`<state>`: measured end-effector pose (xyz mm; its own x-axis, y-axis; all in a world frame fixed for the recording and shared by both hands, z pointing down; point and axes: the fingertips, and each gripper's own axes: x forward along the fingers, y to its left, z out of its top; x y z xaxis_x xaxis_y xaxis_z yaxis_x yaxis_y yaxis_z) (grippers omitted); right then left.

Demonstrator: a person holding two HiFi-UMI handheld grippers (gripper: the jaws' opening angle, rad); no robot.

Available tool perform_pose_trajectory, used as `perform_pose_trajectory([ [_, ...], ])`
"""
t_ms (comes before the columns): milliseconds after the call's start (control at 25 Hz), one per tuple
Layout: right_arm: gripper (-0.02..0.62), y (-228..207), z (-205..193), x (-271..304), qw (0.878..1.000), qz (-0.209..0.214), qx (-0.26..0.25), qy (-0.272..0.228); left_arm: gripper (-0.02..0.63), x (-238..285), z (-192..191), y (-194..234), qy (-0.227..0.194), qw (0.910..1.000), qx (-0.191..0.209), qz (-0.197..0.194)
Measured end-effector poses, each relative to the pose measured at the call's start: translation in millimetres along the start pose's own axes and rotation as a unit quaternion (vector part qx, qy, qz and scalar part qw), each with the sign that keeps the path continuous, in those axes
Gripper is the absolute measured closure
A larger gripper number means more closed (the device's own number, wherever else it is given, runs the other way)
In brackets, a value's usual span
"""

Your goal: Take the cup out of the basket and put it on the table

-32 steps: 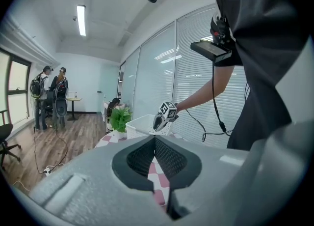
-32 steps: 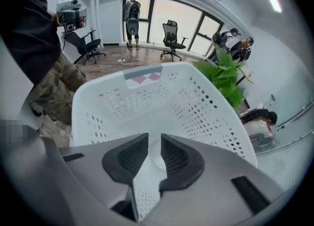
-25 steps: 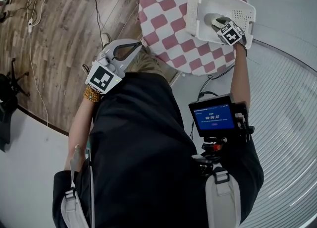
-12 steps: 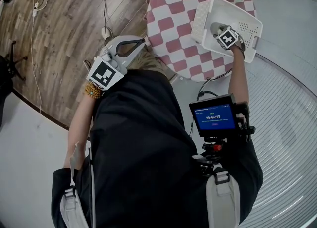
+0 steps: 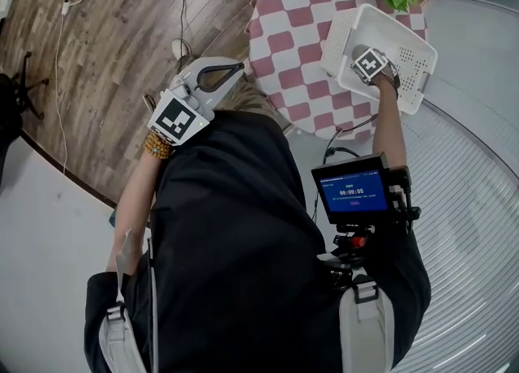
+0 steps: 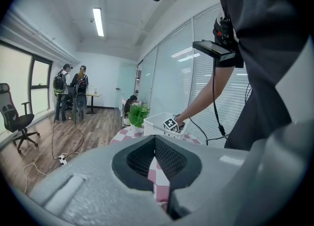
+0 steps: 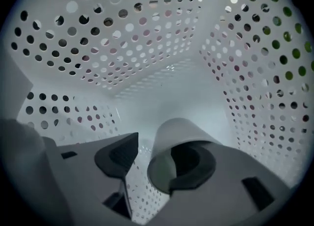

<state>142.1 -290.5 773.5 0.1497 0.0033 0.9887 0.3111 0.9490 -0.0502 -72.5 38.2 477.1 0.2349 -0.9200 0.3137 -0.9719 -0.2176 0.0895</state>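
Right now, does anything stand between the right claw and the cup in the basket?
Nothing visible does. The right claw, whose jaws have just been opening, points down into the white perforated basket. It straddles the near wall of the white cup, which lies on its side, and the pads are not pressing it.

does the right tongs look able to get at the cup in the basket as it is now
Probably yes: the right tongs are down inside the basket, have just been opening, and the cup has its wall between them, with nothing else in the way.
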Motion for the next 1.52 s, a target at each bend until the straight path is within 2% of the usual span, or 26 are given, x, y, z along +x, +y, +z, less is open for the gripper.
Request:
perform_pose_trajectory([
  [200, 0.488, -1.0, 3.7, -1.8, 1.000, -0.028, -0.012, 0.006, 0.603, 0.6, 4.3, 1.8, 0.000, 1.0000, 0.006, -0.001],
  [400, 0.533, -2.0, 5.1, -1.8, 0.999, -0.035, -0.009, 0.009, 0.603, 5.1, 2.2, -0.4, 0.005, 0.9999, 0.010, -0.010],
  [680, 0.540, 3.7, 4.5, -1.2, 0.999, -0.037, -0.018, 0.006, 0.603, 10.2, 0.4, -4.4, 0.005, 0.9996, 0.009, -0.026],
  [1040, 0.554, -2.0, 2.8, -10.9, 0.999, -0.037, -0.004, -0.003, 0.603, 15.1, -0.6, -3.8, 0.002, 0.9995, 0.008, -0.032],
  [1320, 0.557, -10.8, 6.6, -18.8, 0.998, -0.064, 0.010, -0.027, 0.603, 17.7, -3.0, -1.8, 0.007, 0.9990, 0.011, -0.042],
  [1520, 0.557, -9.9, 6.4, -24.1, 0.997, -0.068, 0.017, -0.035, 0.603, 22.5, -4.6, -1.0, 0.007, 0.9986, 0.012, -0.052],
])
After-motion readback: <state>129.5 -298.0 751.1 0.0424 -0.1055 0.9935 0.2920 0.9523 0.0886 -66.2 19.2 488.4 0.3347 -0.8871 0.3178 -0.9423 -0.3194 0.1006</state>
